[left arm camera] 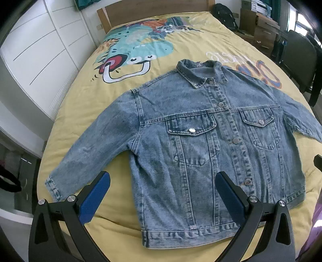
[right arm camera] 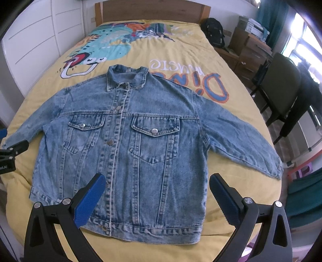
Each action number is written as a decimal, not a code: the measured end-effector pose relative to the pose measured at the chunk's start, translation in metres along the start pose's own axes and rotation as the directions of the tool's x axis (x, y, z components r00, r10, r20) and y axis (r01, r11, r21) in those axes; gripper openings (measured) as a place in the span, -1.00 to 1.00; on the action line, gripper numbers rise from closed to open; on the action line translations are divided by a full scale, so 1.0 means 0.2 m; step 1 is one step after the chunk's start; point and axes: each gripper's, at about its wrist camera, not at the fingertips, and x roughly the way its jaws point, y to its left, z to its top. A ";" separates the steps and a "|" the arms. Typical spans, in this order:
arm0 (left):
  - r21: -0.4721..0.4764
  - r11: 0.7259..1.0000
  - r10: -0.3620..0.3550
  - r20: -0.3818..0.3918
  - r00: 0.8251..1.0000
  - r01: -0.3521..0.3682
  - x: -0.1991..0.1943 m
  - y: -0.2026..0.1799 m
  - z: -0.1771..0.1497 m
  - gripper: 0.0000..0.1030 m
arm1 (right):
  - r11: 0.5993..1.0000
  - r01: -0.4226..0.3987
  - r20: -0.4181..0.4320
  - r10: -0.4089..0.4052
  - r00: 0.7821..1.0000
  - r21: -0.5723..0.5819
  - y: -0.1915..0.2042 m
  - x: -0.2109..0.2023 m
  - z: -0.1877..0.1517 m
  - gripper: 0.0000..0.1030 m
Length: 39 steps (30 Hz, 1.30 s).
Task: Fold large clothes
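Note:
A blue denim jacket point(left arm camera: 201, 129) lies flat and buttoned, front up, on the yellow bed cover point(left arm camera: 80, 121), collar toward the headboard, both sleeves spread outward. It also shows in the right wrist view point(right arm camera: 140, 141). My left gripper point(left arm camera: 163, 181) is open and empty, hovering above the jacket's lower left part near the hem. My right gripper point(right arm camera: 157, 183) is open and empty, hovering above the jacket's lower right part. The left gripper's body shows at the left edge of the right wrist view point(right arm camera: 14, 151).
The bed cover point(right arm camera: 231, 201) has a cartoon dinosaur print point(left arm camera: 130, 48). White wardrobe doors point(left arm camera: 40, 50) stand left of the bed. A dark chair point(right arm camera: 281, 86), wooden drawers point(right arm camera: 247, 48) and a black backpack point(right arm camera: 214, 32) stand on the right. A wooden headboard point(right arm camera: 151, 10) is at the far end.

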 end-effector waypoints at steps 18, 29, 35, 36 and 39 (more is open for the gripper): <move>0.039 0.999 -0.019 -0.014 1.000 0.020 0.14 -0.06 0.15 0.98 | 0.974 0.035 0.002 -0.036 0.999 0.226 -0.53 0.24 0.05 0.99; 0.052 0.996 -0.070 -0.026 0.997 0.072 0.34 -0.15 0.36 0.98 | 0.828 0.125 -0.039 -0.124 0.992 0.547 -1.34 0.49 0.00 0.99; 0.054 0.996 -0.073 -0.055 0.996 0.076 0.46 -0.18 0.42 0.98 | 0.706 0.181 -0.122 -0.133 0.984 0.685 -1.70 0.70 -0.12 0.99; 0.053 0.996 -0.074 -0.058 0.996 0.077 0.47 -0.18 0.42 0.98 | 0.686 0.184 -0.135 -0.124 0.983 0.704 -1.75 0.74 -0.14 0.99; 0.045 0.996 -0.077 -0.067 0.995 0.081 0.51 -0.17 0.42 0.98 | 0.628 0.219 -0.193 -0.111 0.975 0.747 -1.87 0.86 -0.22 0.99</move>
